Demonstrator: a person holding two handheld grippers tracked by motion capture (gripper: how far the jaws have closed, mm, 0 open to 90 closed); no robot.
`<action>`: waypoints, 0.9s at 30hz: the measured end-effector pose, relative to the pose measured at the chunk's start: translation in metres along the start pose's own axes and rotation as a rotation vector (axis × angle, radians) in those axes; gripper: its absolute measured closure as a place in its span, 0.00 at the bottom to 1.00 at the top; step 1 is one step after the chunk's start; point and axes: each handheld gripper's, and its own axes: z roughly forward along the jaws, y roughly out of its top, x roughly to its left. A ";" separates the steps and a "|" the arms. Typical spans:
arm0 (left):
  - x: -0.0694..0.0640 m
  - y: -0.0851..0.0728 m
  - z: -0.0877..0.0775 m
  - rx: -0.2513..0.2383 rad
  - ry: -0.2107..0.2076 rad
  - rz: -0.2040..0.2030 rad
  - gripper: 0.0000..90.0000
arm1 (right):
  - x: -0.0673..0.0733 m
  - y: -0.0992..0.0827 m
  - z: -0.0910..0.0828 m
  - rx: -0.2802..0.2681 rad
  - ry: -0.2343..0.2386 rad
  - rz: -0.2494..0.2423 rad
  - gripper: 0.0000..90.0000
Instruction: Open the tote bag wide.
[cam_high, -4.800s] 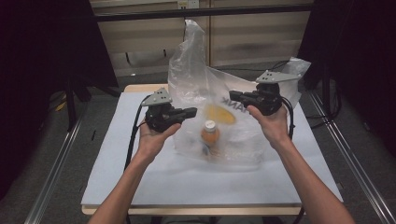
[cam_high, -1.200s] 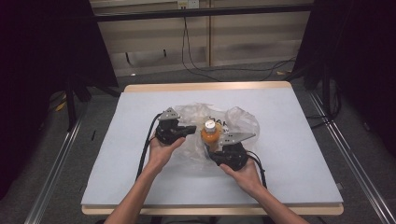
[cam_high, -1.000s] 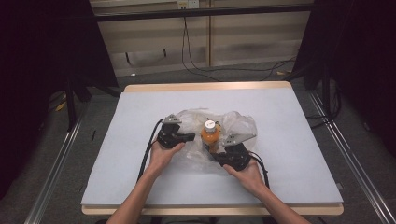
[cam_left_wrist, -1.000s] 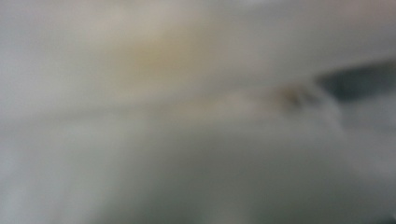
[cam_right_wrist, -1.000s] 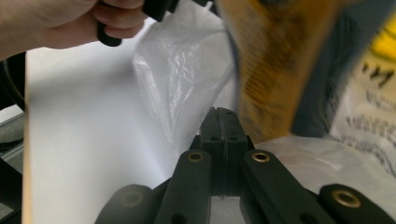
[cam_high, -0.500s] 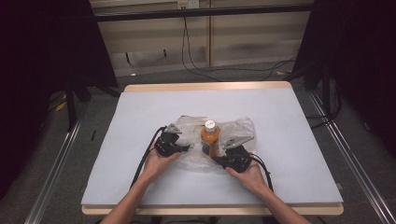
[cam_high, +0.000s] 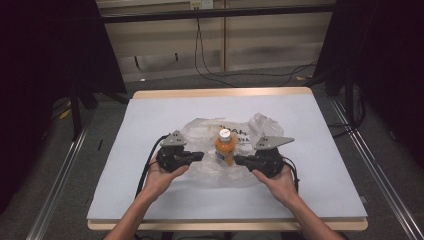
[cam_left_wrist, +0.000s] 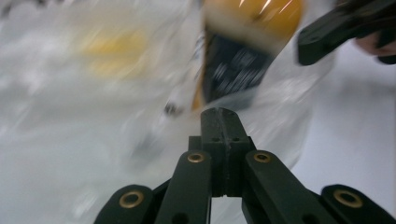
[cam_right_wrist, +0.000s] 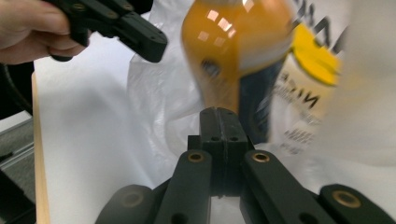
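Observation:
An orange drink bottle (cam_high: 225, 146) with a white cap stands upright in the middle of a crumpled clear plastic bag (cam_high: 200, 128) that lies low on the table. My left gripper (cam_high: 201, 155) is just left of the bottle, jaws shut, tips over the bag. My right gripper (cam_high: 237, 159) is just right of it, also shut, tips pointing at the bottle's base. In the left gripper view the shut tips (cam_left_wrist: 219, 114) face the blurred bottle (cam_left_wrist: 247, 42) and bag (cam_left_wrist: 70, 116). The right gripper view has shut tips (cam_right_wrist: 218, 112) close under the bottle (cam_right_wrist: 229, 51). No plastic shows between either pair of jaws.
The pale blue table top (cam_high: 150, 115) has a wooden edge. Cables (cam_high: 215, 70) run across the floor behind it. Metal rails run along the left (cam_high: 55, 180) and right (cam_high: 380, 175) sides. Printed lettering and a yellow patch (cam_right_wrist: 317, 60) show on the bag.
The bag, held high by both grippers earlier, has come down and now lies flat around the bottle. Both grippers sank to the table; the right one has shifted outward and turned towards the bottle.

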 end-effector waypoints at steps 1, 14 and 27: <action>0.000 0.006 0.000 -0.016 -0.007 0.005 1.00 | -0.001 0.004 -0.003 -0.008 -0.002 0.007 1.00; 0.026 0.055 -0.001 -0.120 0.038 -0.010 1.00 | -0.008 0.057 -0.034 -0.158 -0.053 -0.027 1.00; 0.058 0.018 0.052 0.085 0.105 -0.094 1.00 | -0.069 0.031 0.005 -0.036 -0.170 0.094 1.00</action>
